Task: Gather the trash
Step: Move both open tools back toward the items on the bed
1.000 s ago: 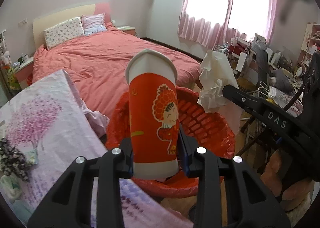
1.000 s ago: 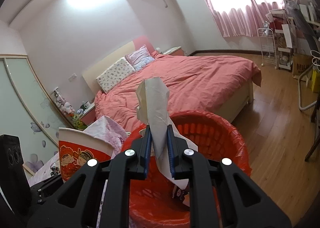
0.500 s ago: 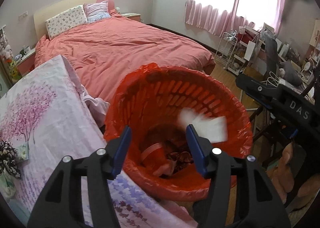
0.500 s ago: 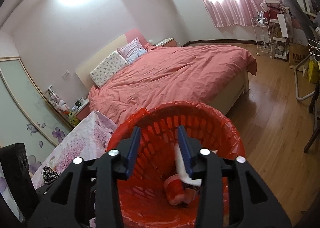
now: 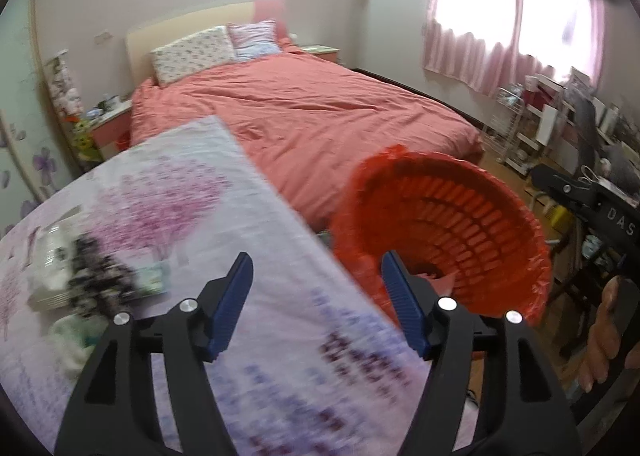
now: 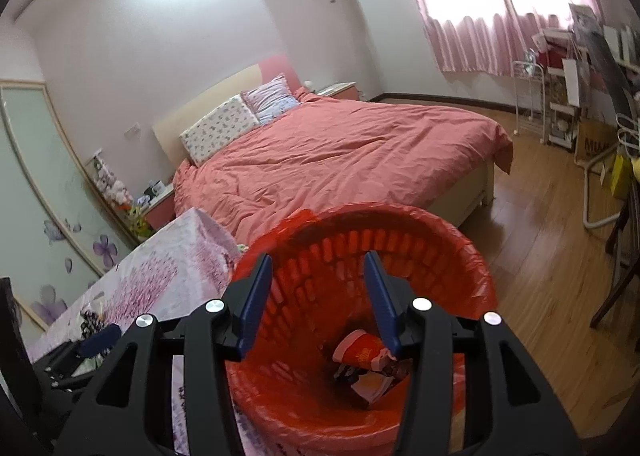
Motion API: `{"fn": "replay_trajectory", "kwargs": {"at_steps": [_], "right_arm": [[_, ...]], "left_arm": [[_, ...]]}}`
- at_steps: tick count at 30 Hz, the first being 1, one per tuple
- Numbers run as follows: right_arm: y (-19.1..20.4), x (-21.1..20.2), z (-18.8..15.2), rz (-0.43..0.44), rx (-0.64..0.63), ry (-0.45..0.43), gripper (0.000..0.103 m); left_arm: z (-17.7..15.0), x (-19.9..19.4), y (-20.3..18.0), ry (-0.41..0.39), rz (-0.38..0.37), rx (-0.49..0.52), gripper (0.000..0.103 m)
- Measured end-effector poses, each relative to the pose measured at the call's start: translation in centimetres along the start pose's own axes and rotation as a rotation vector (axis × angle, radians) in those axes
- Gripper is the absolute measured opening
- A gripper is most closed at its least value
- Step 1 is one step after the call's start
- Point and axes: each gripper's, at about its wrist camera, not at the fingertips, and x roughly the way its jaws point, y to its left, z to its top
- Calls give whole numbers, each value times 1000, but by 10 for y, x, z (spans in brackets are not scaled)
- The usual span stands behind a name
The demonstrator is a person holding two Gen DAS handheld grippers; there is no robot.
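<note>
Two grippers, both empty. Left gripper (image 5: pixel 316 288) low centre of its view, jaws opening with nothing between them, aimed at the flowered tablecloth (image 5: pixel 168 192). Right gripper (image 6: pixel 318 288) low centre of its own view, jaws likewise opening and bare, poised over the red bin (image 6: pixel 460 248). Deep in the bin, lower centre of the right view: the red paper cup (image 6: pixel 362 350) on its side, white paper (image 6: pixel 370 386) just beneath it — both touching the dark litter at the bottom.

Step in hand, as judged: back to the table for more trash. At the left edge of the left view, a blurred dark-and-white heap (image 5: pixel 84 276) on the cloth, with something pale green (image 5: pixel 74 336) below it — too smeared to name. Best done by slowing until the view sharpens, keeping the jaws wide, coming down over one piece only, and closing on the piece rather than on the cloth.

Against a second earlier: then clamped on the cup at left and on the paper at right, both held above the bin; now dropped in. Bin then centred in the left view, now off to the right.
</note>
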Motion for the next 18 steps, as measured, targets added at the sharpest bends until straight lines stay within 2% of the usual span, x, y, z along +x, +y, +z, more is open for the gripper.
{"fn": "replay_trajectory", "kwargs": {"at_steps": [8,10,11,18], "right_arm": [[57,-9,-13,63,-145,4,49],[70,-9,-18,86,-171,14,58],[79,-9,-22,101,-190,19,58],[145,-3,-60,215,-317,117,58]], "left_arm": [[-17,-38,73,-34,116,-97,70],[-25,-47,96,-37,151,-133,70],[-29,-51,107,-37,167,-152,70],[-67,-76,191,-17,317,-290,75]]}}
